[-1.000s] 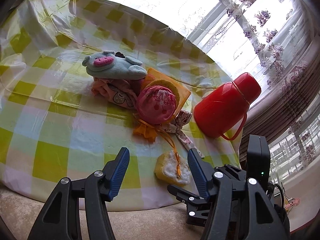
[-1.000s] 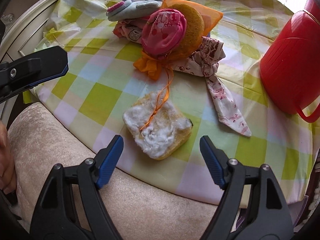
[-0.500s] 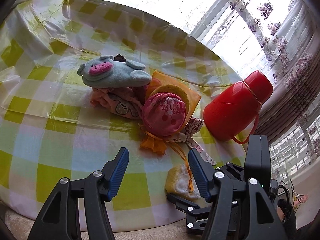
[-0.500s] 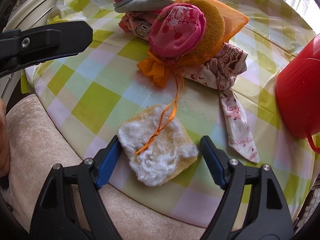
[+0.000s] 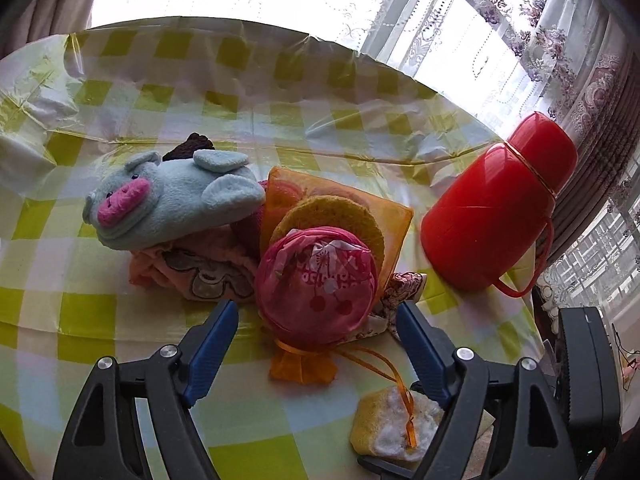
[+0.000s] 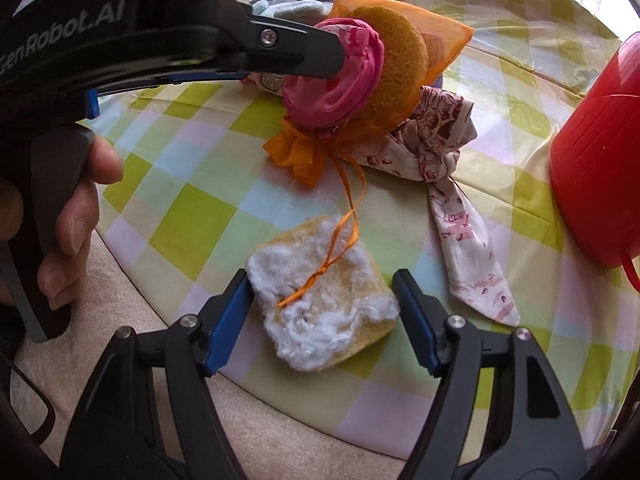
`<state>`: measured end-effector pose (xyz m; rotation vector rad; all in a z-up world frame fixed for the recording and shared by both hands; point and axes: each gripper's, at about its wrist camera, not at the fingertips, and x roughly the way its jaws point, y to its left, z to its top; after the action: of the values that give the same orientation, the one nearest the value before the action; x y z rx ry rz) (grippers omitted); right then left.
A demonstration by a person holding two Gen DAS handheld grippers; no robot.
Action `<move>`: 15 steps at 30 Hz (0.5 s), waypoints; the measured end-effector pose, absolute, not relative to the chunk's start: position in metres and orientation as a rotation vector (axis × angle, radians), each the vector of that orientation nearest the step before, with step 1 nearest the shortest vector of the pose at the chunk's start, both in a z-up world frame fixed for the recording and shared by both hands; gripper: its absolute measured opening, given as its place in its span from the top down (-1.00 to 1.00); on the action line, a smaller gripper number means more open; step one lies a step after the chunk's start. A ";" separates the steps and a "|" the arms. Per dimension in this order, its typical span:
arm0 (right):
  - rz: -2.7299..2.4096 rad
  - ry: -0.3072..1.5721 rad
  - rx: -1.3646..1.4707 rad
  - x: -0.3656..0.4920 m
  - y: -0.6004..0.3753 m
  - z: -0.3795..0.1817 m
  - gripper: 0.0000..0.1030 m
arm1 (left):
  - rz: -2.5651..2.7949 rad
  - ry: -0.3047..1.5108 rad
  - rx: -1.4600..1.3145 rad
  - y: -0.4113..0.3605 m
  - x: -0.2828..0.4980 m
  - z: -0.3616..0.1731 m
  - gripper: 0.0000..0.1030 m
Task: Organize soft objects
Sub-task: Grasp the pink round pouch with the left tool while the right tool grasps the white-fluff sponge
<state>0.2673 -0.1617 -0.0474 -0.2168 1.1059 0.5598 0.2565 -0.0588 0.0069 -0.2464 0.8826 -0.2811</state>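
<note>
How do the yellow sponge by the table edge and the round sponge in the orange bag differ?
The yellow sponge is a squarish block topped with white fluff; the round sponge is a plain disc. The yellow sponge lies flat and loose on the tablecloth; the round sponge stands propped inside the orange mesh bag. Both are yellowish and soft.

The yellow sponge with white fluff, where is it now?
Yellow sponge lies at the table's near edge between the right gripper's closing jaws, under the orange ribbon.

The left wrist view is looking forward and down across the counter (image 5: 120,320) toward the window. The right wrist view is peering more steeply, close over the near edge. Both are sharing the sponge (image 6: 320,300) and pink bundle (image 5: 316,284).
</note>
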 end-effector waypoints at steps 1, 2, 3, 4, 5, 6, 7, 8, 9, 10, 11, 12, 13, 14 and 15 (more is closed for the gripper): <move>0.558 1.106 -0.214 0.267 -0.163 -0.047 -0.39 | -0.285 0.889 -0.240 -0.061 0.261 0.005 -0.59; 0.558 1.107 -0.213 0.268 -0.164 -0.047 -0.39 | -0.288 0.894 -0.235 -0.062 0.264 0.003 -0.59; 0.557 1.107 -0.214 0.266 -0.165 -0.046 -0.39 | -0.283 0.897 -0.229 -0.064 0.267 0.002 -0.59; 0.556 1.108 -0.216 0.266 -0.165 -0.045 -0.39 | -0.277 0.901 -0.223 -0.065 0.270 0.000 -0.59; 0.554 1.109 -0.218 0.265 -0.166 -0.045 -0.39 | -0.277 0.907 -0.219 -0.067 0.273 -0.002 -0.59; 0.551 1.110 -0.220 0.264 -0.166 -0.045 -0.39 | -0.278 0.912 -0.214 -0.068 0.275 -0.004 -0.59; 0.548 1.111 -0.219 0.264 -0.168 -0.045 -0.39 | -0.277 0.913 -0.208 -0.069 0.277 -0.005 -0.59; 0.544 1.113 -0.217 0.262 -0.169 -0.045 -0.39 | -0.277 0.912 -0.202 -0.070 0.277 -0.006 -0.59; 0.541 1.115 -0.214 0.262 -0.170 -0.045 -0.39 | -0.280 0.909 -0.198 -0.070 0.278 -0.006 -0.59; 0.539 1.116 -0.209 0.261 -0.172 -0.045 -0.39 | -0.280 0.904 -0.192 -0.071 0.279 -0.006 -0.59; 0.537 1.118 -0.206 0.260 -0.174 -0.046 -0.39 | -0.279 0.899 -0.183 -0.072 0.279 -0.005 -0.51; 0.534 1.118 -0.204 0.259 -0.177 -0.046 -0.37 | -0.280 0.895 -0.174 -0.073 0.279 -0.005 -0.46; 0.529 1.118 -0.205 0.258 -0.178 -0.046 -0.34 | -0.280 0.894 -0.168 -0.074 0.279 -0.004 -0.46; 0.523 1.118 -0.205 0.257 -0.179 -0.046 -0.34 | -0.283 0.891 -0.166 -0.074 0.278 -0.003 -0.44; 0.521 1.120 -0.206 0.257 -0.180 -0.046 -0.34 | -0.286 0.888 -0.164 -0.075 0.276 -0.003 -0.44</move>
<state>0.2565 -0.1799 -0.0459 -0.2060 1.1197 0.5206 0.2763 -0.0747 -0.0026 -0.1637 0.8881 -0.2858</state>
